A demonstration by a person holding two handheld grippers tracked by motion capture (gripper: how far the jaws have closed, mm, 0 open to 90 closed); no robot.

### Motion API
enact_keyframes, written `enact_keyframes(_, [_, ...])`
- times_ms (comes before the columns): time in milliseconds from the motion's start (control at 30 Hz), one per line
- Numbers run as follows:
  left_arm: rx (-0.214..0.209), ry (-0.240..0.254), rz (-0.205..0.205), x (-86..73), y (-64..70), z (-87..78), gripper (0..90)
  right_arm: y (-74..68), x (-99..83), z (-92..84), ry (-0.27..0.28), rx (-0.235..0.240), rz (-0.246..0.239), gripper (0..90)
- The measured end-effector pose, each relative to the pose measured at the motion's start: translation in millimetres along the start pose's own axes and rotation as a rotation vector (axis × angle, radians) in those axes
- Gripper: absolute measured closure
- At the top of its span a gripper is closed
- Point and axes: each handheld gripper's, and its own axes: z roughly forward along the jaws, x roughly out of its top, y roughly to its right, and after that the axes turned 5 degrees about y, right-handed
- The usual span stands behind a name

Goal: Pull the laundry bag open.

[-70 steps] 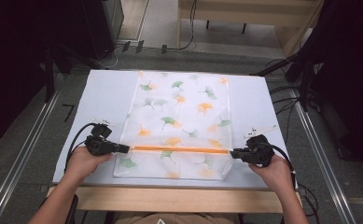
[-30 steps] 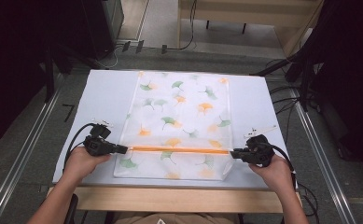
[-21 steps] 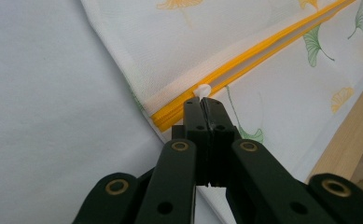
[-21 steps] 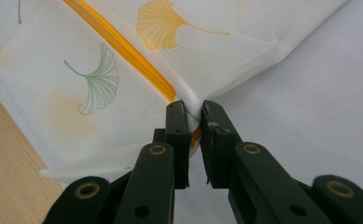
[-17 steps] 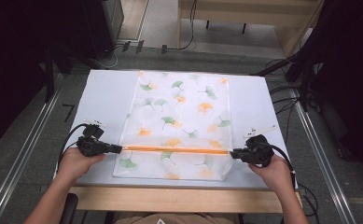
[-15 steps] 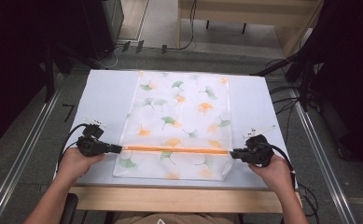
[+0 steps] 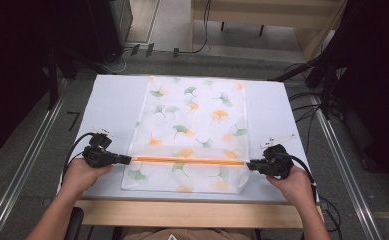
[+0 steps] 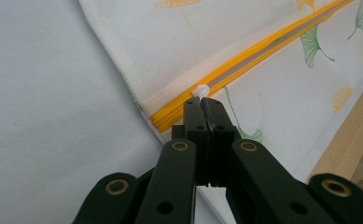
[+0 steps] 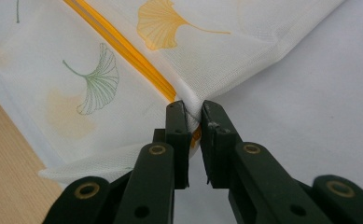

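Observation:
A white mesh bag (image 7: 197, 115) printed with green and orange ginkgo leaves lies flat on the pale table (image 7: 112, 105). An orange zipper (image 7: 187, 161) runs across it near the front edge. My left gripper (image 7: 129, 160) is at the zipper's left end, shut on the small white zipper pull (image 8: 200, 89), jaws (image 8: 202, 100) pressed together. My right gripper (image 7: 248, 164) is at the zipper's right end. There its jaws (image 9: 193, 109) pinch the bunched bag fabric (image 9: 226, 70) where the zipper (image 9: 123, 49) stops.
The table's wooden front edge (image 7: 192, 212) runs just behind both hands. Black cables (image 7: 74, 150) trail from each gripper. Metal rails (image 7: 27, 160) flank the table on both sides, and dark equipment and cables stand beyond the far edge.
Compared with the earliest frames, my left gripper sits slightly farther left, with the zipper pull still in it. The right gripper and the bag have kept still.

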Motion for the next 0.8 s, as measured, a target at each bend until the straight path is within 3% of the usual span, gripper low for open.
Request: enact_keyframes(800, [0.004, -0.006, -0.011, -1.2, -2.0, -1.6, 90.0, 0.4, -0.3, -0.1, 0.000, 0.001, -0.003, 83.5])
